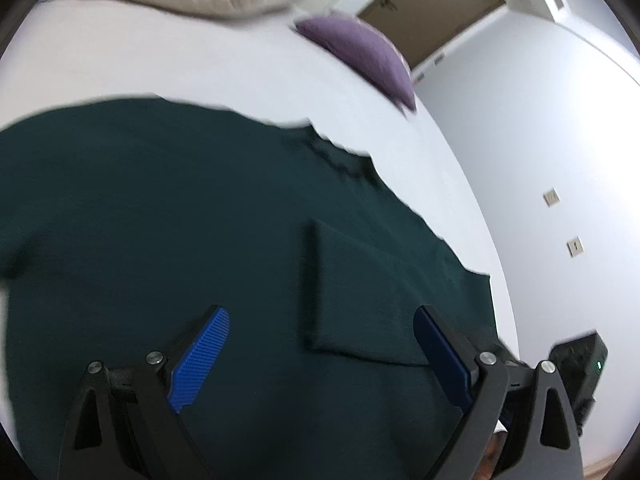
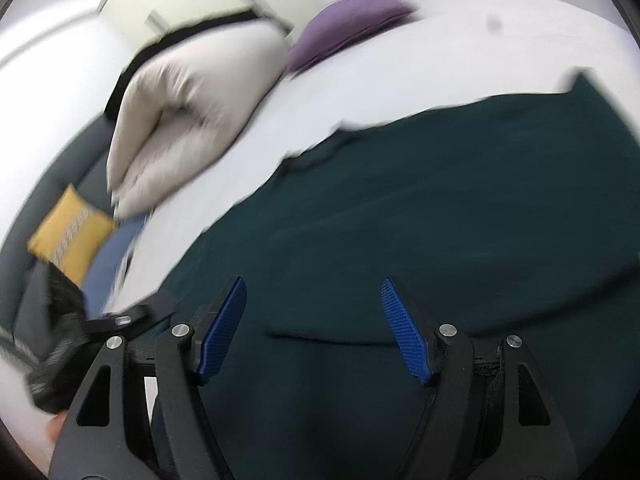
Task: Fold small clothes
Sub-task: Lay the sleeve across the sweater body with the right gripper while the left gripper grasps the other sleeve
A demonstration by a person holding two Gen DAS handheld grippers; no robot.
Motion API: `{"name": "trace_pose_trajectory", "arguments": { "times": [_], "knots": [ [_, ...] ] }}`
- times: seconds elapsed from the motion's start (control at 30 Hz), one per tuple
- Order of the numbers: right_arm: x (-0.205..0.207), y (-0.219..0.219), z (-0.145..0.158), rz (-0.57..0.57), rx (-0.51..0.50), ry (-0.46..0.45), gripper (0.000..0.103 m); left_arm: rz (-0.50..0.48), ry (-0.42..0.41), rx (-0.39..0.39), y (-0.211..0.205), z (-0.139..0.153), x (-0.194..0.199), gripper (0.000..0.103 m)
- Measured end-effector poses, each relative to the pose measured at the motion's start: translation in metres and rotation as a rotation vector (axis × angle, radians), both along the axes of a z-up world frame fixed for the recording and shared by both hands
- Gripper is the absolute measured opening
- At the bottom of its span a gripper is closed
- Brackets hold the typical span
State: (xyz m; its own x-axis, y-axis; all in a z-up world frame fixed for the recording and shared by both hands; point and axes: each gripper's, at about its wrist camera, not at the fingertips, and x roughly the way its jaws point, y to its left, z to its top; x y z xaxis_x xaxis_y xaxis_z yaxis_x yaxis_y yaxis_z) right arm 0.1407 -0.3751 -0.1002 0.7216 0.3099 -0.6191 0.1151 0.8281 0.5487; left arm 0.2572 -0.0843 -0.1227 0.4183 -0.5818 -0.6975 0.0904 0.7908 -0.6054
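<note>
Dark green garment (image 1: 200,220) (spread flat, blurred)

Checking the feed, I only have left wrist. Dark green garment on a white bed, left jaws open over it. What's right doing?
Observer: The right gripper is open too, above the same garment, nothing between its pads.
Operator: Anything off to its side that I can't see?
Observer: A yellow cushion on a dark grey sofa beside the bed.
Operator: The beige bundle at my top edge is cut off. What is it?
Observer: A folded beige duvet on the bed, next to the purple pillow.
</note>
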Motion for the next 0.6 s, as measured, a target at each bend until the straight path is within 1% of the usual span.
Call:
{"name": "trace_pose_trajectory", "arguments": {
  "times": [0.07,0.1,0.13,0.17,0.2,0.23,0.27,0.3,0.33,0.4,0.47,0.5,0.53,0.57,0.6],
  "knots": [
    [-0.033,-0.036,0.004,-0.051,0.059,-0.014,0.069,-0.027,0.031,0.02,-0.018,-0.009,0.011,0.088],
    [-0.042,-0.05,0.004,-0.076,0.083,-0.013,0.07,-0.035,0.047,0.052,-0.029,-0.015,0.018,0.08],
    [-0.042,-0.064,0.012,-0.094,0.097,-0.009,0.07,-0.034,0.043,0.081,-0.034,-0.016,0.022,0.077],
    [-0.049,-0.074,0.011,-0.121,0.117,0.02,0.07,-0.035,0.035,0.11,-0.039,-0.017,0.025,0.075],
    [-0.054,-0.086,0.008,-0.134,0.126,0.027,0.07,-0.035,0.028,0.144,-0.044,-0.016,0.028,0.067],
    [-0.06,-0.096,0.006,-0.145,0.134,0.031,0.07,-0.034,0.023,0.186,-0.048,-0.014,0.031,0.047],
    [-0.061,-0.101,0.006,-0.155,0.137,0.033,0.07,-0.034,0.023,0.215,-0.05,-0.013,0.032,0.035],
    [-0.062,-0.11,0.003,-0.173,0.142,0.039,0.07,-0.035,0.026,0.234,-0.05,-0.013,0.032,0.02],
    [-0.063,-0.118,0.001,-0.185,0.149,0.043,0.07,-0.042,0.027,0.223,-0.047,-0.01,0.033,0.009],
    [-0.065,-0.132,-0.008,-0.204,0.171,0.045,0.07,-0.048,0.005,0.191,-0.037,0.0,0.029,0.009],
    [-0.069,-0.143,-0.011,-0.224,0.205,0.046,0.07,-0.038,-0.049,0.214,-0.027,0.013,0.023,0.008],
    [-0.068,-0.146,-0.017,-0.234,0.225,0.048,0.07,-0.023,-0.084,0.228,-0.019,0.021,0.021,0.008],
    [-0.072,-0.153,-0.02,-0.241,0.246,0.048,0.07,-0.007,-0.103,0.224,-0.011,0.025,0.02,0.008],
    [-0.082,-0.161,-0.022,-0.248,0.276,0.046,0.07,0.013,-0.115,0.214,-0.003,0.027,0.021,0.008],
    [-0.082,-0.164,-0.024,-0.258,0.315,0.045,0.07,0.035,-0.115,0.194,0.009,0.027,0.023,0.008]
  ]
}}
